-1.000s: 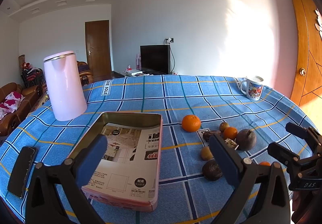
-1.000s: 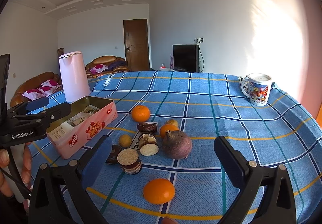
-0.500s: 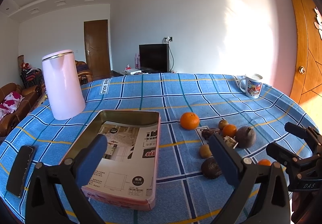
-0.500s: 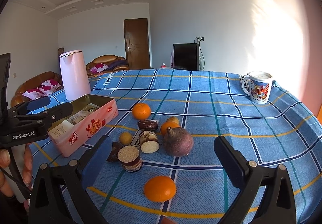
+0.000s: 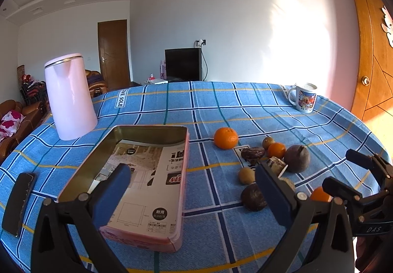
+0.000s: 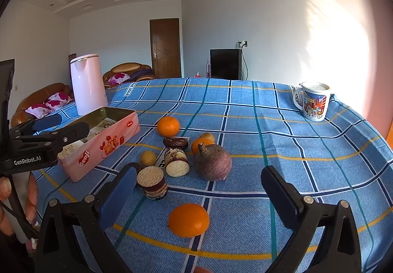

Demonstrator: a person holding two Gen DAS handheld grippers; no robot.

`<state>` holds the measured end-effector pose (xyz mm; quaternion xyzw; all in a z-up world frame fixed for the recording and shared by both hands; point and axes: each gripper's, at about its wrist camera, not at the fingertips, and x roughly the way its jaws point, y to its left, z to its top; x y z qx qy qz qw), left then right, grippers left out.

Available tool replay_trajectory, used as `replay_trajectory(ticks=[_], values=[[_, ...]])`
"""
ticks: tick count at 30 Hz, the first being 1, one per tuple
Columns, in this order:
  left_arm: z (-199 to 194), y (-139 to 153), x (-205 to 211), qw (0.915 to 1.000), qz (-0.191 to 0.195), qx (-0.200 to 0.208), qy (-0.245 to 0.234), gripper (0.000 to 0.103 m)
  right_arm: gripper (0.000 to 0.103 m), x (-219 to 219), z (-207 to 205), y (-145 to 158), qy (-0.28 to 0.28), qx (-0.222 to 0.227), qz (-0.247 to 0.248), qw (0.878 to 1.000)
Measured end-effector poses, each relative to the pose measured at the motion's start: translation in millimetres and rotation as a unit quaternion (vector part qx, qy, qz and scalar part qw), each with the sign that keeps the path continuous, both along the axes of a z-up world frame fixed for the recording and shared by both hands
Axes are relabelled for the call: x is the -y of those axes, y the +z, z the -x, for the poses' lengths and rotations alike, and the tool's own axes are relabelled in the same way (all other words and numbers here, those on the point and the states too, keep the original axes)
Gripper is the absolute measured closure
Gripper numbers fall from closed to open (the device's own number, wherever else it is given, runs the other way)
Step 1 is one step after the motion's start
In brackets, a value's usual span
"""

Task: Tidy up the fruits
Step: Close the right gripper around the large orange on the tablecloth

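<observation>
A pink tin box (image 5: 137, 182) (image 6: 103, 143) lined with printed paper lies open on the blue checked tablecloth. To its right lies a cluster of fruit: an orange (image 5: 225, 138) (image 6: 168, 126), a small orange (image 5: 276, 150), a purple round fruit with a stem (image 5: 296, 158) (image 6: 212, 162), a yellow fruit (image 5: 246, 175) (image 6: 147, 157), dark fruits (image 5: 253, 197) and cut pieces (image 6: 152, 182). Another orange (image 6: 188, 220) lies nearest the right gripper (image 6: 196, 197), which is open and empty above it. The left gripper (image 5: 194, 187) is open and empty over the tin's near right edge.
A pink kettle (image 5: 70, 96) stands behind the tin at the left. A printed mug (image 5: 304, 98) (image 6: 315, 104) stands at the far right edge of the table. A black phone (image 5: 18, 204) lies at the left edge. Sofas, a door and a TV are behind.
Both grippers have drawn slightly nearer to the table and the fruit; the view shifted a little. Nothing was grasped or moved.
</observation>
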<state>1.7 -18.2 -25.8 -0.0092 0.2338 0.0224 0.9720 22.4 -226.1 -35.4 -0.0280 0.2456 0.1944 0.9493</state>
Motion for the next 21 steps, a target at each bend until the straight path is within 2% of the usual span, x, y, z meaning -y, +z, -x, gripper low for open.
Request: replay_trajectory(ticks=[3, 5, 7, 11, 12, 13, 18, 21], values=[[1, -6, 8, 0.9999, -0.007, -0.004, -0.01, 0.001, 0.002, 1, 3, -10, 0.005, -0.009, 0.008, 1.0], [-1, -10, 12, 0.9997, -0.006, -0.011, -0.019, 0.002, 0.009, 2, 4, -18, 0.01, -0.017, 0.015, 1.0], [-2, -11, 19, 0.9994, -0.01, -0.016, -0.029, 0.007, 0.025, 1, 2, -26, 0.023, -0.034, 0.017, 0.999], [0, -14, 32, 0.9983, -0.022, -0.019, -0.051, 0.012, 0.03, 0, -2, -36, 0.031, -0.051, 0.019, 0.998], [0, -15, 34, 0.9978, -0.024, -0.024, -0.057, 0.018, 0.035, 0, -3, -38, 0.031, -0.055, 0.019, 0.998], [-1, -16, 36, 0.9974, -0.023, -0.028, -0.063, 0.019, 0.045, 0, -5, -40, 0.032, -0.062, 0.02, 0.997], [-6, -24, 46, 0.9948, -0.033, -0.045, -0.085, 0.021, 0.061, 1, -6, -45, 0.047, -0.073, 0.005, 0.996], [-12, -32, 53, 0.9927, -0.046, -0.062, -0.092, 0.025, 0.061, 2, -6, -45, 0.046, -0.073, 0.002, 0.996]])
